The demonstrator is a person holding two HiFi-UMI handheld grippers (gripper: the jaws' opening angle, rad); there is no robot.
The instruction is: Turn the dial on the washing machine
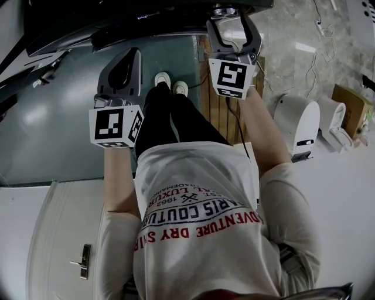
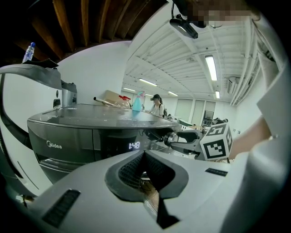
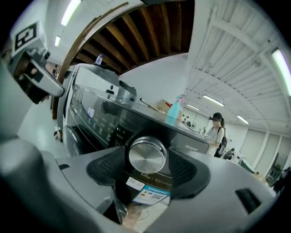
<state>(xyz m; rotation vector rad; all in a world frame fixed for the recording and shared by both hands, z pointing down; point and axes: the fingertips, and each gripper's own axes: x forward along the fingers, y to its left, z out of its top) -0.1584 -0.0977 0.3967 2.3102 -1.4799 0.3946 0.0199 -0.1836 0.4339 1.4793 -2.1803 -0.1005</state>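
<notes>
The dark Midea washing machine (image 2: pixel 63 145) shows 1:48 on its display (image 2: pixel 133 145). Its round silver dial (image 3: pixel 147 154) sits face-on between the pads (image 3: pixel 107 166) of my right gripper (image 3: pixel 147 160). A thin dark gap shows on each side of the dial, so the jaws stand open around it. In the head view the right gripper (image 1: pixel 227 13) reaches up to the machine's front (image 1: pixel 146 26). From the left gripper view the right gripper (image 2: pixel 170 137) is at the panel's right end. My left gripper (image 2: pixel 143 157) is shut on nothing and hangs back from the machine (image 1: pixel 120 70).
A blue spray bottle (image 3: pixel 174 109) and a box lie on the machine's top. A person stands in the background (image 3: pixel 217 129). White appliances (image 1: pixel 296 126) and a cardboard box (image 1: pixel 350 108) stand on the floor to the right. A white door (image 1: pixel 64 246) is at the lower left.
</notes>
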